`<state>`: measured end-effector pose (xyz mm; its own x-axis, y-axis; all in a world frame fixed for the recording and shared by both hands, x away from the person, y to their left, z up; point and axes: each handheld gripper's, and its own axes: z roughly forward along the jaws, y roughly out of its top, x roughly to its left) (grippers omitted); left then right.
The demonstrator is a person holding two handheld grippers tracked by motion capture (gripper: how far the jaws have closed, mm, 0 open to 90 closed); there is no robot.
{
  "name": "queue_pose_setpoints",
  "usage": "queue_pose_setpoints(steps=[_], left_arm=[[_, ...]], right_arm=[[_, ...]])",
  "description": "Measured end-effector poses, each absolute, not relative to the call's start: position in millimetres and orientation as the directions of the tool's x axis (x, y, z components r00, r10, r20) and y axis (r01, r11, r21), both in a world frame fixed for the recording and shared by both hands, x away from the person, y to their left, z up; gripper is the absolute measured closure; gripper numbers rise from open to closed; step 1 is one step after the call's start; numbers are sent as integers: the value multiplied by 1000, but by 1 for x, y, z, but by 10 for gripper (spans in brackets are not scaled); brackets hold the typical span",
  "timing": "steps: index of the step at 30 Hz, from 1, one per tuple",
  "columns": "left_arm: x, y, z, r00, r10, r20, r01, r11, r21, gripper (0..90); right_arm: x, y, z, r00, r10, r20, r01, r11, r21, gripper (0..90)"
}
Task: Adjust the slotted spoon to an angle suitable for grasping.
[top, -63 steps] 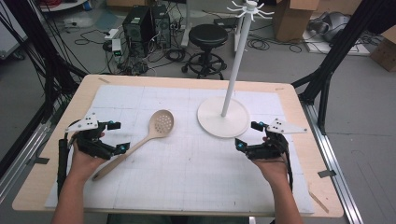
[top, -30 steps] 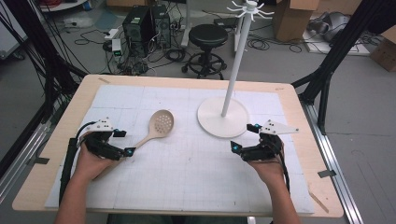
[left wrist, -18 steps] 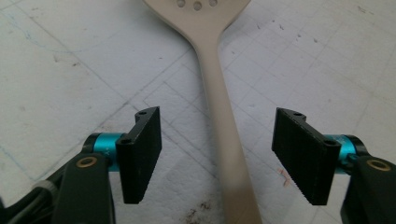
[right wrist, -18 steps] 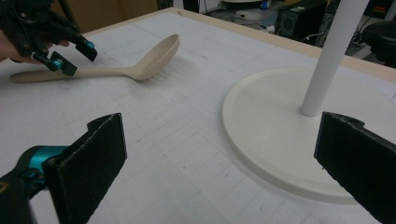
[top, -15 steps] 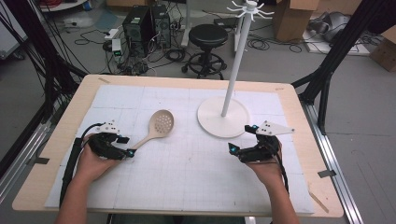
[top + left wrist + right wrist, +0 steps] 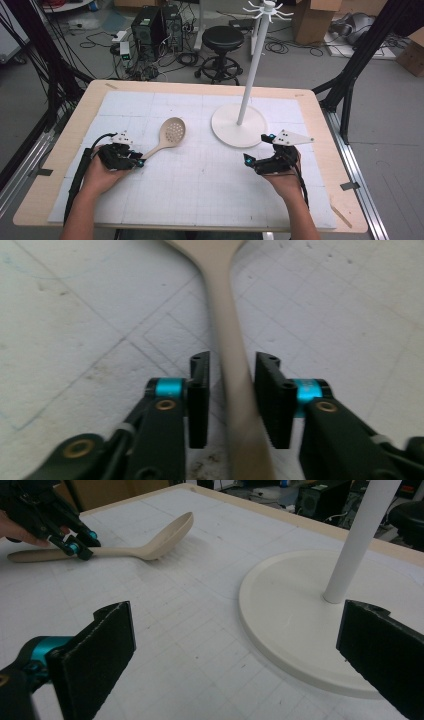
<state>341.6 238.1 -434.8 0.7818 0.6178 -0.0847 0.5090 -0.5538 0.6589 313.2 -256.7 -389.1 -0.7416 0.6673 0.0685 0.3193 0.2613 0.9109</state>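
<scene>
One slotted spoon (image 6: 169, 135), one stand (image 6: 246, 111), two tongs (image 6: 131, 159)

Wooden table (image 6: 320, 107), white gridded mat (image 6: 200, 185) covering top. On mat: slotted spoon (image 6: 167, 136), handle between left fingers (image 6: 199, 400); white stand base (image 6: 227, 127) just ahead of right fingers (image 6: 107, 650).

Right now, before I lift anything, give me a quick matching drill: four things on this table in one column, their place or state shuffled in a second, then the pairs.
1. left gripper
2. right gripper
3. slotted spoon
4. white stand

A. upright pole on a round base, far right of the mat
B. jaws wide apart, nothing between them
C. lying flat, perforated bowl pointing away from the person
D. jaws just closed in around a handle

Pairs: 1-D, 2-B, 3-C, 4-A
</scene>
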Motion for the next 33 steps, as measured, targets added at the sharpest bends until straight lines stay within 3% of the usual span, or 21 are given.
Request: queue_pose_setpoints(steps=[7, 33], left_arm=[[339, 231, -432, 784, 618, -55, 503, -581, 639, 738], [329, 162, -430, 913, 407, -37, 340, -706, 621, 765]], right_arm=[[312, -255, -389, -744, 665, 67, 319, 265, 910, 7], [312, -252, -387, -757, 649, 69, 312, 267, 912, 7]])
